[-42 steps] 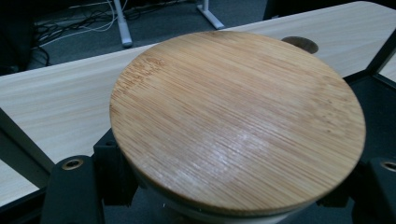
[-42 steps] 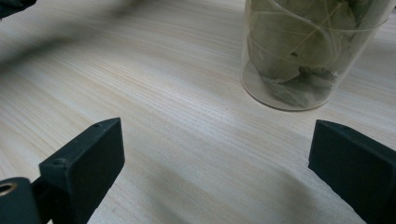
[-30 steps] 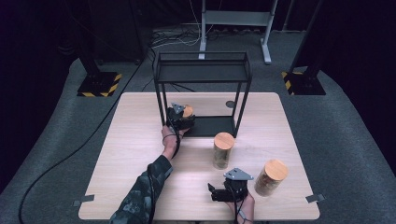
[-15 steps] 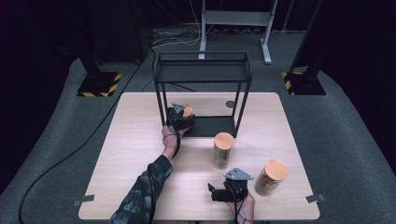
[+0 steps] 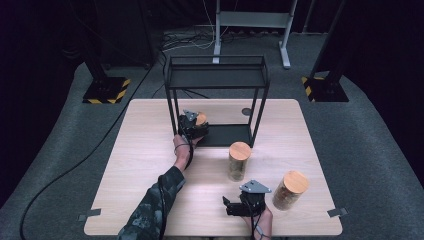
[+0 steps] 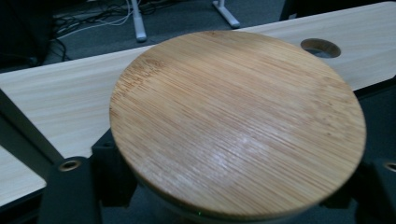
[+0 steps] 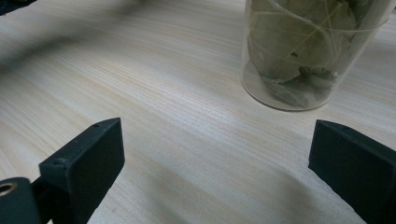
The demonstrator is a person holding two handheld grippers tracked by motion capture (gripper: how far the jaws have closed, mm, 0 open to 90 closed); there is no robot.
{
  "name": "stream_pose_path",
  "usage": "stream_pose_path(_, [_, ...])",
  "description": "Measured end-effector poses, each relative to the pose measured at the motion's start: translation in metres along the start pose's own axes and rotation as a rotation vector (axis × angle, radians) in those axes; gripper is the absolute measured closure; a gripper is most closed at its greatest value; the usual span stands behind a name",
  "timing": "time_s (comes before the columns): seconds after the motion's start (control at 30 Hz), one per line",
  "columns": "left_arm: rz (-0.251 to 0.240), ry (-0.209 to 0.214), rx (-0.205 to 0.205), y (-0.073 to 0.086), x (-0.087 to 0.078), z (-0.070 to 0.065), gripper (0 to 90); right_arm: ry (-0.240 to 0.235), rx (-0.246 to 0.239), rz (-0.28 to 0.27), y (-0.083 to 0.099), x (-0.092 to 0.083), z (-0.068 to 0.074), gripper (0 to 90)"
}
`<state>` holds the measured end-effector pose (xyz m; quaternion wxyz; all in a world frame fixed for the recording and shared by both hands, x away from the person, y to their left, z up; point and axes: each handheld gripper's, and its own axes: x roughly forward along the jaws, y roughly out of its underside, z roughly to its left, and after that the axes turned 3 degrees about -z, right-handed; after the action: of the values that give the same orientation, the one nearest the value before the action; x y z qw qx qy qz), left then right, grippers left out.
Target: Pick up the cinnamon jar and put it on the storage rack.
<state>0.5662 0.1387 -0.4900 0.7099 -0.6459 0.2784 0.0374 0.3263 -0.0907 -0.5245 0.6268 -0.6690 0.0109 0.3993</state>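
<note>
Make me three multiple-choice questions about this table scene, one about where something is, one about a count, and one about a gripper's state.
1. Where is the left gripper?
A. at the black metal shelf frame's lower shelf
B. on the floor
C. beside the right gripper

2. How many wooden-lidded glass jars appear in the high view?
A. one
B. three
C. five

3. The right gripper's jaws are:
A. clamped on a jar
B. holding a lid
C. open and empty

Answers: 1 A, it reaches into the frame. 2 B, two stand on the light wooden table, one sits between the left jaws. 3 C, bare tabletop lies between them.

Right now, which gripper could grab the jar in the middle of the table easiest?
Probably the right gripper: its jaws stand open and empty, with the leaf-filled jar just ahead. The left gripper is busy around another bamboo-lidded jar at the black rack.
</note>
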Motion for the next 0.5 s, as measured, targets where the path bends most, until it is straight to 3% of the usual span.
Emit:
stream_pose_path(0.2, [-0.013,-0.015,0.004,-0.009,-0.005,-0.005,8.8,0.002,-0.001,0.001,0.000,0.000,0.000,2.7])
stream_pose_path(0.5, [-0.016,-0.015,0.009,-0.022,-0.009,-0.008,2.6,0.000,-0.001,0.000,0.000,0.000,0.000,2.7])
